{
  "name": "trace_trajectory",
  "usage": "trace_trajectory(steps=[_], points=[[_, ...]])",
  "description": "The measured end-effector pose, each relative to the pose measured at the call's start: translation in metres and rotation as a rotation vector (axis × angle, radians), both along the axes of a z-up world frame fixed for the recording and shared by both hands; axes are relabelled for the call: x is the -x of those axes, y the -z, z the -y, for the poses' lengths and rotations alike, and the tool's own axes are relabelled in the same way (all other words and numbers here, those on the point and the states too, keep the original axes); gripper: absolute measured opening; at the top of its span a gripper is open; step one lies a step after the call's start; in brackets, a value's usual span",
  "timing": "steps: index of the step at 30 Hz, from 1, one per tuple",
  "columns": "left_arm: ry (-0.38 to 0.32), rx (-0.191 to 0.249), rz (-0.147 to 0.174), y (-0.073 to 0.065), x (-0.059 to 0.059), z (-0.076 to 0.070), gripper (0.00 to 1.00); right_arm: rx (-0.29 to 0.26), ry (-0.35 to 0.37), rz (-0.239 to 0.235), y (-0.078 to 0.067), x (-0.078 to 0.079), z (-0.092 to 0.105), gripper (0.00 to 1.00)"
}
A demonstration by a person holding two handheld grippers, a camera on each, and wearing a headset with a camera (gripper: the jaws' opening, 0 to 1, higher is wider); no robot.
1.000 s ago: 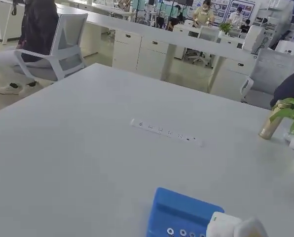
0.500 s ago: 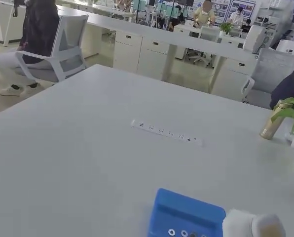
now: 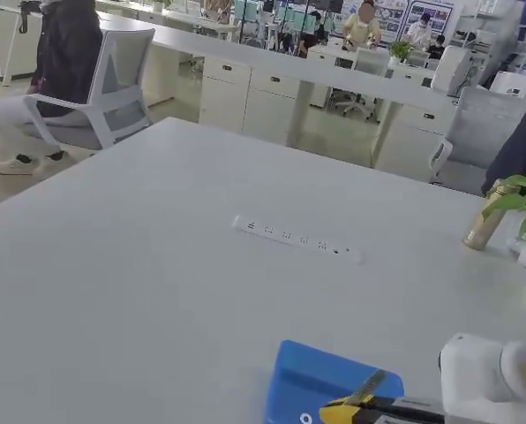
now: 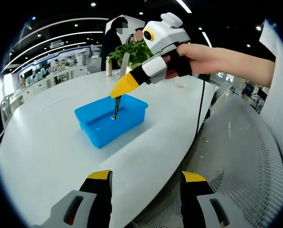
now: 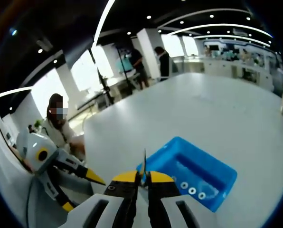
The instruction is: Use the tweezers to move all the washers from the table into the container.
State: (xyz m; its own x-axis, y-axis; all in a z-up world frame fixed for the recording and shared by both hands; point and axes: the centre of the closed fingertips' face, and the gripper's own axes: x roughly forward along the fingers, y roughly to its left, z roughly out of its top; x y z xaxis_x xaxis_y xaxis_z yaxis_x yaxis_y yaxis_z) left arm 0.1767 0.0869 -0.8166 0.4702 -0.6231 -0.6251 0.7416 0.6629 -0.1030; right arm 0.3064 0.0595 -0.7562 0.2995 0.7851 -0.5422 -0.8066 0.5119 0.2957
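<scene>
In the right gripper view, the right gripper (image 5: 142, 179) was seen clamped on the tweezers (image 5: 144, 164), whose thin blade rose between the closed jaws at bottom centre. Just beyond, in the lower right of that view, the blue container (image 5: 208, 156) was set on the white table (image 5: 189, 104). Three washers (image 5: 193, 190) were laid in a row on its floor, near one wall. In the left gripper view, the tweezers were pointed down into the container at centre left, the tip close to the floor; whether a washer was pinched there could not be told. The left gripper (image 4: 147, 178) was held at the bottom of its own view, near the table's edge, with its jaws apart and nothing between them. In the head view, a power strip (image 3: 294, 238) was laid at mid-frame, well apart from the container at bottom centre.
</scene>
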Motion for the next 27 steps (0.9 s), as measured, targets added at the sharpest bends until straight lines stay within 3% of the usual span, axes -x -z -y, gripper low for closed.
trace_trajectory(steps=[7,16,27], points=[[-0.004,0.001,0.002,0.0,-0.001,0.0,0.56,0.007,0.019,0.024,0.0,-0.022,-0.006,0.04],[-0.017,0.004,0.008,-0.001,-0.003,-0.001,0.56,0.003,0.05,-0.016,0.017,-0.043,-0.016,0.04],[-0.02,0.008,0.011,-0.003,-0.003,-0.001,0.56,0.07,0.019,-0.034,0.038,-0.051,-0.027,0.04]])
